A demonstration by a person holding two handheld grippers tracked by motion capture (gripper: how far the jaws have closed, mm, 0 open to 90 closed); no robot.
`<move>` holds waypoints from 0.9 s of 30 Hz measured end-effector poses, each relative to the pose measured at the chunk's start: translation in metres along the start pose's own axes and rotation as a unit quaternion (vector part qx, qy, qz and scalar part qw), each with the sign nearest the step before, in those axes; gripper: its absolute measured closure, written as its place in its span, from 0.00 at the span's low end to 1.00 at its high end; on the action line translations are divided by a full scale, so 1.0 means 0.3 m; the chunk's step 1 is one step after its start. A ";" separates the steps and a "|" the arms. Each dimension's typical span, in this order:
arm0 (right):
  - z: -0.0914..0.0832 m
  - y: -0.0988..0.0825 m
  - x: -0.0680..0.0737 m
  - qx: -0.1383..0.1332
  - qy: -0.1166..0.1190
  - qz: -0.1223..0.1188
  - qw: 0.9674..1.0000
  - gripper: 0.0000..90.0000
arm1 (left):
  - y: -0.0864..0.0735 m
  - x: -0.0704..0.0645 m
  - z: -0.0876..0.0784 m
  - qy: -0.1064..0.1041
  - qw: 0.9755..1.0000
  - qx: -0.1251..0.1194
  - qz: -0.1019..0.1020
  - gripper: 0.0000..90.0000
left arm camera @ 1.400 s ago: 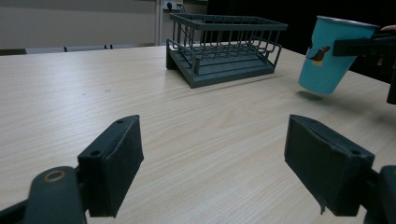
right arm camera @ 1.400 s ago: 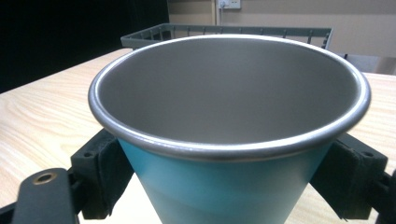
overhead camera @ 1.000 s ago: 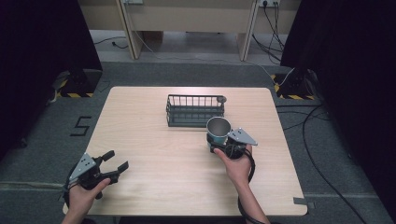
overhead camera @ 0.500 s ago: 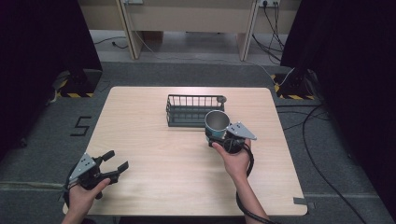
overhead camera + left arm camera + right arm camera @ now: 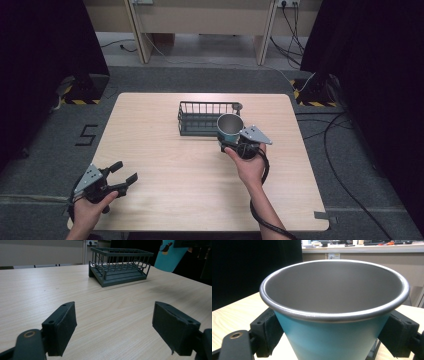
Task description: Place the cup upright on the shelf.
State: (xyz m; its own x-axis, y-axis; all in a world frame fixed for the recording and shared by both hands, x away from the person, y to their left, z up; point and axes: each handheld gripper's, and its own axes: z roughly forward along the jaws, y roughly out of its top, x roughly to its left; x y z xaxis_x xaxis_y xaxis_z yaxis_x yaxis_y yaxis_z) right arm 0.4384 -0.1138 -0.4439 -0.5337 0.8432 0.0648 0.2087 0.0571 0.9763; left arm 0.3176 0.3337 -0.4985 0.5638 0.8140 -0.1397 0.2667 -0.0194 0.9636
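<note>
Teal cup (image 5: 229, 128) sits upright, clamped in your right hand-held gripper (image 5: 235, 145), just at the wire rack's (image 5: 200, 120) near right corner. Rack lies ahead and left of it. Left hand-held gripper (image 5: 122, 176) is spread wide, empty, well back on the counter (image 5: 170, 200).

Dark wire rack (image 5: 207, 118) stands on the wooden table (image 5: 165, 150).

left tongs (image 5: 121, 175): black jaws, grey three-cornered plate | right tongs (image 5: 231, 145): black, grey plate, black cable
</note>
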 end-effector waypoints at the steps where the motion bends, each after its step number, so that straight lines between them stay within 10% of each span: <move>1: 0.007 0.007 0.001 -0.001 0.000 0.001 1.000 0.18 | 0.000 0.000 0.000 0.000 1.000 -0.001 0.000 0.21; 27: 0.071 0.047 0.006 -0.003 -0.001 0.007 1.000 0.18 | 0.000 0.001 -0.001 0.001 1.000 -0.001 0.000 0.21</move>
State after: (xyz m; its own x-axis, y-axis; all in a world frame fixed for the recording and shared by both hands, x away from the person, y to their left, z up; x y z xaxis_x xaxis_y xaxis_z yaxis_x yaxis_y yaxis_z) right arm 0.4578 -0.0999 -0.4346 -0.5291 0.8450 0.0775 0.2106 0.0423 0.9767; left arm 0.3175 0.3340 -0.4985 0.5631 0.8147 -0.1386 0.2652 -0.0193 0.9640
